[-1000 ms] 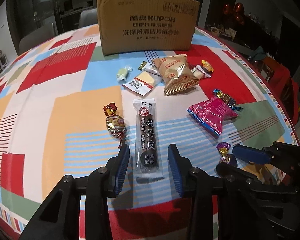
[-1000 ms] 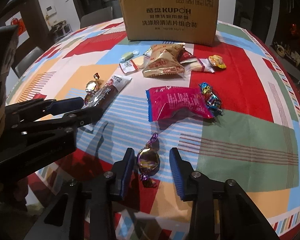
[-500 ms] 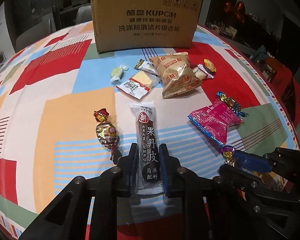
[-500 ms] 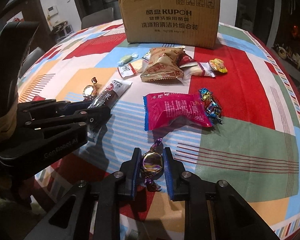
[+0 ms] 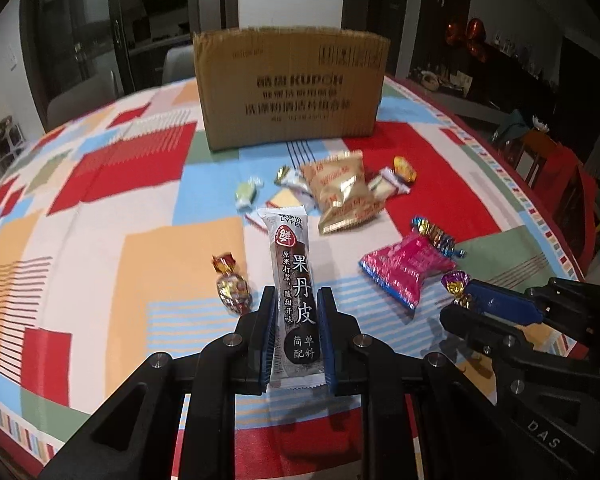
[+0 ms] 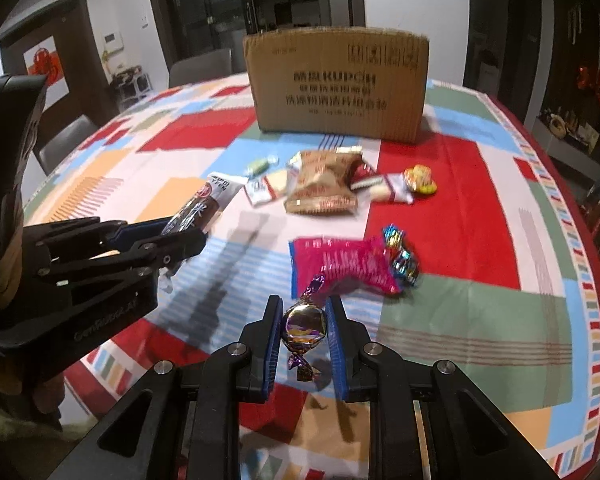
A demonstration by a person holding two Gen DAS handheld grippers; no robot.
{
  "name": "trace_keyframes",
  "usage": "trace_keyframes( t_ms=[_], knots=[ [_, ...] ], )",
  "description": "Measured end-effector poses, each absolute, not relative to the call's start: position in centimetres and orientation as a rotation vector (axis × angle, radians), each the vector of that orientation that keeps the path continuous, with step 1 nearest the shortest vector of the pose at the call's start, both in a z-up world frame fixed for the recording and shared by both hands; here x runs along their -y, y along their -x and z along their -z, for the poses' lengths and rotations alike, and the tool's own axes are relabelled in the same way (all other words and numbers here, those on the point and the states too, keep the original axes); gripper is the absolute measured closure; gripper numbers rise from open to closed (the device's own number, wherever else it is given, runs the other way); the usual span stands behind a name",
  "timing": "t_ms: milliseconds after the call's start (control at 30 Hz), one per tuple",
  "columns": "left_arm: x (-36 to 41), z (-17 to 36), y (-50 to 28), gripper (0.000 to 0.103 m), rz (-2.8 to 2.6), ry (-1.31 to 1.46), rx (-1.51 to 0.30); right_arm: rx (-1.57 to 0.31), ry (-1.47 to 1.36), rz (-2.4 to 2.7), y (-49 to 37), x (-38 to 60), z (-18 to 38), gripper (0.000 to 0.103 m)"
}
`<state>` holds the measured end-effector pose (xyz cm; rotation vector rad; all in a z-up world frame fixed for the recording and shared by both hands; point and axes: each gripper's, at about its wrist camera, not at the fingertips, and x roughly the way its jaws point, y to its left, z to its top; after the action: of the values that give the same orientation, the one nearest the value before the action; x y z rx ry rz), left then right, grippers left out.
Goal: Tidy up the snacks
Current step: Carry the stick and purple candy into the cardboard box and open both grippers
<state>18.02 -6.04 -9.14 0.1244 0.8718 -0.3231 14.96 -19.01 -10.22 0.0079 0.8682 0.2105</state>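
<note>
Snacks lie scattered on a round table (image 5: 112,264) under a patchwork cloth, with a cardboard box (image 5: 292,88) standing at 12 o'clock of the heap. The left gripper (image 5: 297,314) is clamped on the lower end of a long dark bar (image 5: 294,276), whose top points to 12 o'clock toward the box. The right gripper (image 6: 303,322) is clamped on a purple candy (image 6: 303,325), its twisted ends sticking out above and below the pads. In the right view the pink pack (image 6: 344,264) sits at 1 o'clock of that candy, a blue foil candy (image 6: 400,254) touching its right end. The tan bag (image 6: 322,188), a yellow candy (image 6: 420,178) and a green candy (image 6: 260,165) cluster just before the box. A red-gold candy (image 5: 230,286) lies at 9 o'clock of the bar. Open cloth spreads at 3 o'clock up to the table's striped edge, and at 9 o'clock in the left view. The two grippers are near each other, side by side.
</note>
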Motion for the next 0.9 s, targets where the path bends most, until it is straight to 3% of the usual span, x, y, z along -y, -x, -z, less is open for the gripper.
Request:
trace_keyframes(
  t_ms=[900],
  knots=[
    [5.4, -1.5, -24.3, 0.083, 0.315, -0.107, -0.654, -0.581, -0.072, -0.225, -22.1, 20.2, 0.1, 0.080]
  ],
)
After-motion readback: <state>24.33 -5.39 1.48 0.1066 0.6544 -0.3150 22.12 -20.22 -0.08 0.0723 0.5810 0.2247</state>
